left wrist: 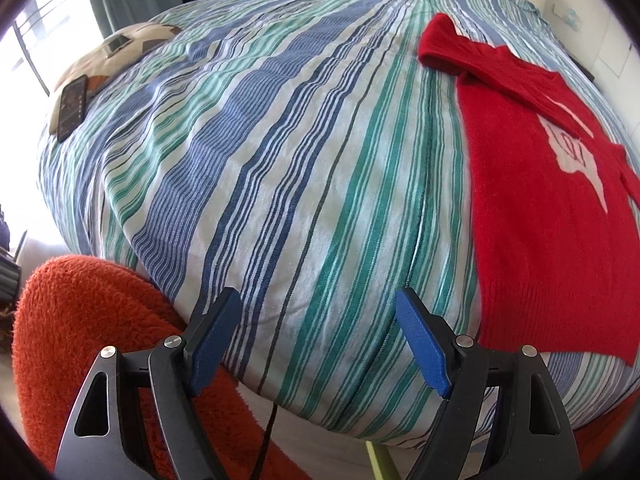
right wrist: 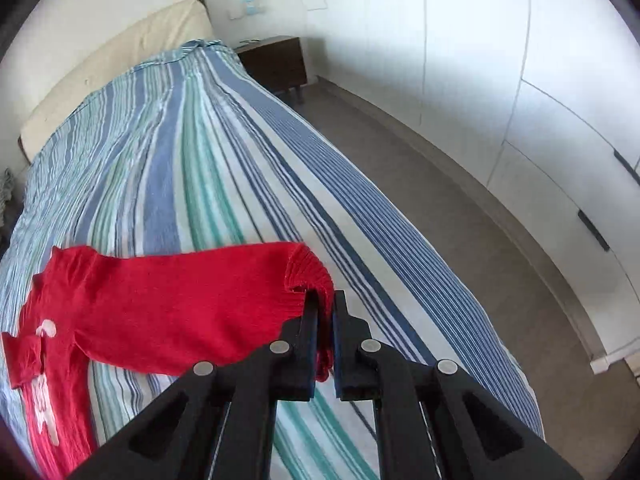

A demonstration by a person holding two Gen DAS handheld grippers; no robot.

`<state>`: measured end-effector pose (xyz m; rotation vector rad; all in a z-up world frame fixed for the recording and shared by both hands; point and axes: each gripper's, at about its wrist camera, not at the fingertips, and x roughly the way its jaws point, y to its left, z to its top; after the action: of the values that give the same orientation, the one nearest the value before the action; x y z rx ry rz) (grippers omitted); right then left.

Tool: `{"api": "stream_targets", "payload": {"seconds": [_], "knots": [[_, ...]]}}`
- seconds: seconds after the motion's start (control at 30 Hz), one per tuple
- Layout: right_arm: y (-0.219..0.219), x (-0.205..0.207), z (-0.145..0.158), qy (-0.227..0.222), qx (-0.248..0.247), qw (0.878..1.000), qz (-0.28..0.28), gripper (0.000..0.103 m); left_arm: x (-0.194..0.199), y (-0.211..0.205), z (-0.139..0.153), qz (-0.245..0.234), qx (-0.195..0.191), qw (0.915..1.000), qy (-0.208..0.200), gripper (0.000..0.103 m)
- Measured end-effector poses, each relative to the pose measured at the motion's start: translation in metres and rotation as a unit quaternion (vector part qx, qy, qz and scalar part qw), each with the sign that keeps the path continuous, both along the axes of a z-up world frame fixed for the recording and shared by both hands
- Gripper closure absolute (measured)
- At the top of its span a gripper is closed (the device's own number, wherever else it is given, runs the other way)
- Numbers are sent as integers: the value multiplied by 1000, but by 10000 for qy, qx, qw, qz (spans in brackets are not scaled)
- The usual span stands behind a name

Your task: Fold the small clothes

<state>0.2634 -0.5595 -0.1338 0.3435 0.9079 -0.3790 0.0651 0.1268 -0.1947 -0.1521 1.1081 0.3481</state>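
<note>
A small red knitted sweater (left wrist: 540, 208) with a white motif lies flat on the striped bedspread (left wrist: 280, 152), at the right in the left wrist view. One sleeve lies folded across its chest. My left gripper (left wrist: 318, 300) is open and empty, hovering over the bed's near edge, left of the sweater's hem. In the right wrist view my right gripper (right wrist: 325, 300) is shut on the ribbed cuff (right wrist: 308, 272) of the sweater's other sleeve (right wrist: 180, 304), which stretches out sideways over the bedspread (right wrist: 200, 160).
An orange fluffy rug (left wrist: 88, 340) lies on the floor below the bed's near corner. A cushion with a phone (left wrist: 72, 108) on it sits at the bed's far left. A dark nightstand (right wrist: 276, 64), a cream headboard (right wrist: 120, 60) and white wardrobe doors (right wrist: 520, 80) flank the bed.
</note>
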Motion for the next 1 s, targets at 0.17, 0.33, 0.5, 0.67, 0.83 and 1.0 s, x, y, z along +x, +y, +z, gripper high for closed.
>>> {"api": "stream_targets", "payload": {"seconds": [0.17, 0.33, 0.5, 0.67, 0.83, 1.0], "knots": [[-27, -9, -28, 245, 307, 9986, -359, 98, -3, -5, 2, -107, 206, 9997, 26, 21], [-40, -15, -57, 408, 589, 9959, -551, 98, -3, 0, -2, 11, 149, 9998, 102, 21], [-38, -1, -69, 620, 423, 9966, -331, 98, -3, 0, -1, -1, 191, 9997, 131, 21], [-40, -16, -47, 243, 247, 9987, -382, 69, -6, 2, 8, 30, 209, 9998, 54, 21], [-37, -27, -22, -688, 1142, 9911, -2, 69, -4, -4, 7, -7, 340, 9994, 109, 21], [-34, -17, -65, 261, 1344, 9904, -181, 103, 1, -19, 29, -280, 378, 9989, 84, 21]]}}
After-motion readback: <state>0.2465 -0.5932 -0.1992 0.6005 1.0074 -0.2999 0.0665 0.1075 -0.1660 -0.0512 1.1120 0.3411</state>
